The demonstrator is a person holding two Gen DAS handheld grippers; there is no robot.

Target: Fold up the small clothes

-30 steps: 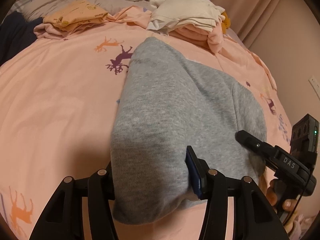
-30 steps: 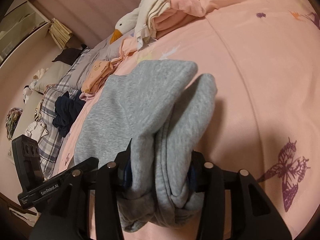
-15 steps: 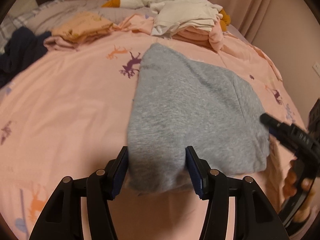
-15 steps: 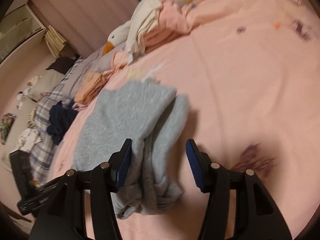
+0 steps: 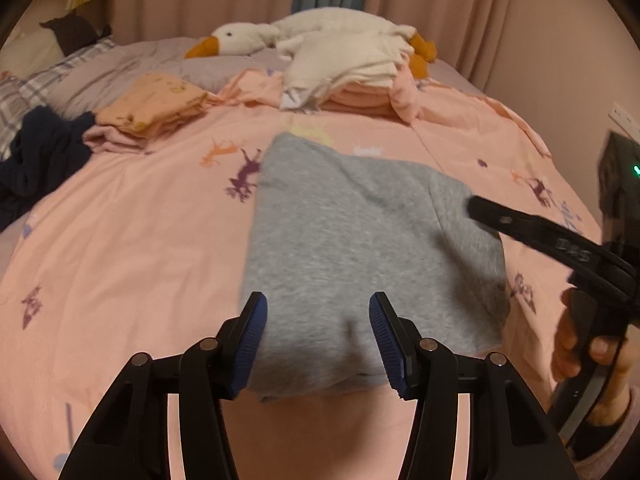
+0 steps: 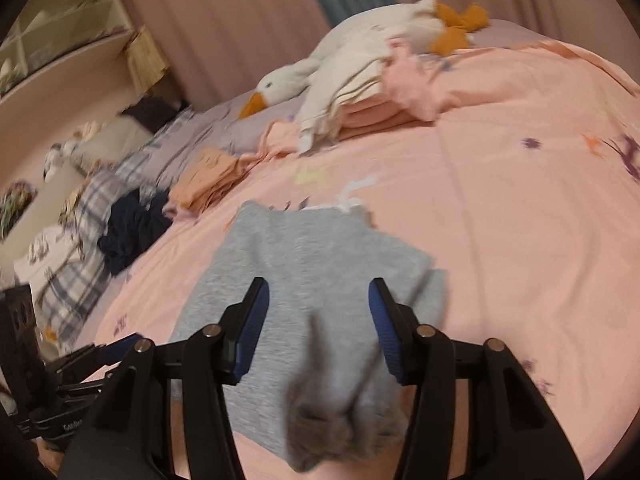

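A folded grey garment [image 5: 352, 248] lies flat on the pink bedspread [image 5: 132, 248]. My left gripper [image 5: 318, 320] hovers just above its near edge, open, with the blue pads clear of the cloth. My right gripper [image 6: 318, 312] hangs over the garment's [image 6: 312, 264] bunched near end; its jaws are closing, the cloth sits below and between them, and the pads do not press on it. The right gripper [image 5: 560, 244] also shows at the right edge of the left wrist view, held by a hand [image 5: 576, 344]. The left gripper [image 6: 100, 354] appears low on the left in the right wrist view.
At the far side of the bed lie a white goose plush [image 5: 248, 36], a stack of cream and pink folded clothes [image 5: 352, 76] and an orange folded pile [image 5: 156, 104]. A crumpled navy garment [image 5: 40, 156] lies at the left. Shelves [image 6: 60, 40] stand beyond the bed.
Both grippers have let go of the grey garment's near edge and lifted up and back. The garment has dropped flat onto the bedspread, and more of the room shows.
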